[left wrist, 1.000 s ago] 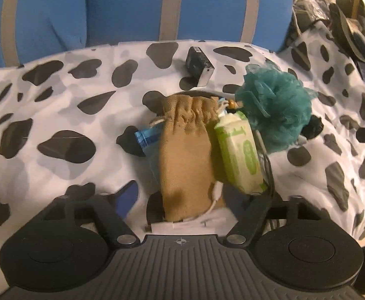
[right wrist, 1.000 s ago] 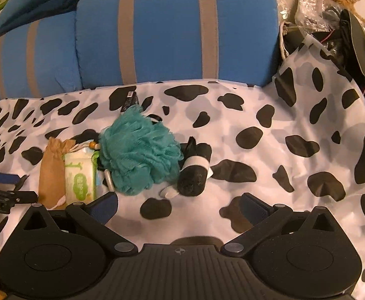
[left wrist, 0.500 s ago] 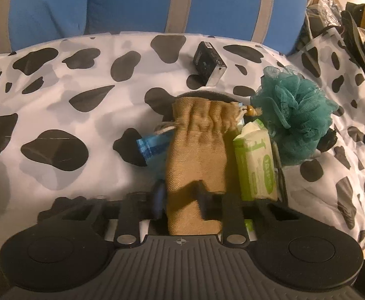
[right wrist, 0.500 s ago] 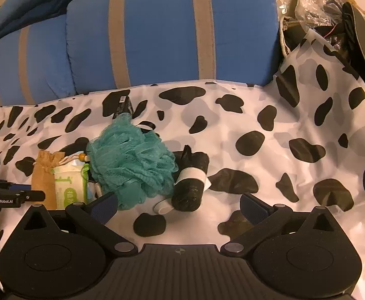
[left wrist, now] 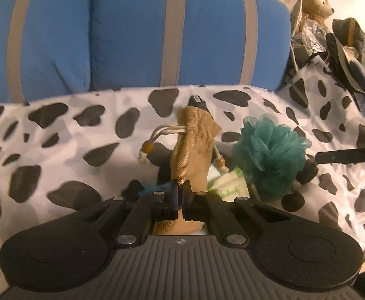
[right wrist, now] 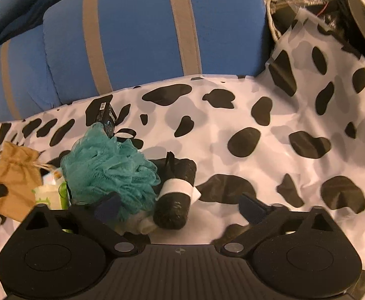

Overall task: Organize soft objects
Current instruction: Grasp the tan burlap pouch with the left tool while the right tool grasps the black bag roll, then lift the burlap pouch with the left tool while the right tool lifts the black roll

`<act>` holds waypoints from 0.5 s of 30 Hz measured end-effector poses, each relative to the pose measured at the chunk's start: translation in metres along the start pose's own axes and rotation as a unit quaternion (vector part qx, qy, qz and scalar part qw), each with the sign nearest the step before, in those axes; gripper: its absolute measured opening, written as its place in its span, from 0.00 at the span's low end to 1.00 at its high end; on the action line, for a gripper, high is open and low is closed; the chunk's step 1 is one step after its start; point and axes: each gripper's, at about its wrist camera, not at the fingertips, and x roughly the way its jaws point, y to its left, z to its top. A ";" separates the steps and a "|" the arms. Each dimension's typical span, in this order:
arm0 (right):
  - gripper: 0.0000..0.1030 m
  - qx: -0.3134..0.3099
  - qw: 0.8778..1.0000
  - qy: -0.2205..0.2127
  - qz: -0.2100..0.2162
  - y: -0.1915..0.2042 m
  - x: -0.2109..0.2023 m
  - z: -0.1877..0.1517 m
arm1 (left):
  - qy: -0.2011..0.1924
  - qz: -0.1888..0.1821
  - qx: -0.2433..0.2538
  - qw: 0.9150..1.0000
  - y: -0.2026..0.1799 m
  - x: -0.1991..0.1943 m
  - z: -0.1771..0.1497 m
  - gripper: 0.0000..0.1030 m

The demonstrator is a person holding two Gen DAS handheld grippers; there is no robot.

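**Tan pouch pinched up off the spotted cover**

Left wrist view: the left gripper (left wrist: 180, 195) has its two fingers drawn tight together on the lower end of the tan woven drawstring pouch (left wrist: 194, 150), which stands up just ahead of the tips, its beaded white cords dangling to either side. The tool tilts down toward the white cow-spotted cover (left wrist: 57, 137). Just right of the pouch lies a white-and-green wipes packet (left wrist: 229, 186); its print is too blurred to read. Further right sits the teal mesh bath pouf (left wrist: 269, 157).

Right wrist view: the right gripper (right wrist: 180, 206) also angles downward, its jaws closing but wide apart, nothing pressed by them. The black roll with a white paper band (right wrist: 177, 195) lies between the fingertips, with the teal pouf touching the left blue pad (right wrist: 107, 206). Beyond the pouf rests a small black box with a label (right wrist: 105, 115), its writing illegible. The tan pouch hangs far left.
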 end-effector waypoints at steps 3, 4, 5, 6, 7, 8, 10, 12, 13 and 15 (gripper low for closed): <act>0.70 0.020 1.000 0.012 0.005 -0.002 0.009 0.005 | -0.009 0.010 0.004 1.000 -0.001 -0.005 0.003 0.03; 0.67 0.026 0.999 0.016 0.011 -0.003 0.013 0.006 | -0.012 0.010 0.005 1.000 0.000 -0.006 0.004 0.03; 0.62 0.029 0.999 0.020 0.013 -0.003 0.016 0.007 | -0.013 0.013 0.007 1.000 -0.001 -0.006 0.004 0.03; 0.57 0.031 0.999 0.023 0.014 -0.003 0.019 0.009 | -0.014 0.015 0.008 1.000 -0.001 -0.007 0.005 0.03; 0.55 0.031 0.999 0.026 0.014 -0.002 0.022 0.009 | -0.015 0.015 0.008 1.000 -0.001 -0.008 0.005 0.03; 0.49 0.031 0.999 0.031 0.014 -0.002 0.025 0.010 | -0.014 0.015 0.008 1.000 0.000 -0.009 0.006 0.03; 0.39 0.033 0.999 0.039 0.006 -0.002 0.032 0.012 | -0.013 0.017 0.012 1.000 0.000 -0.011 0.006 0.03; 0.33 0.040 0.998 0.044 -0.004 -0.003 0.036 0.014 | -0.016 0.018 0.011 1.000 0.001 -0.013 0.006 0.03; 0.33 0.043 0.998 0.045 -0.002 -0.004 0.037 0.015 | -0.017 0.020 0.010 1.000 0.001 -0.013 0.006 0.03; 0.32 0.047 0.998 0.049 0.002 -0.005 0.040 0.016 | -0.018 0.021 0.010 1.000 0.002 -0.014 0.006 0.03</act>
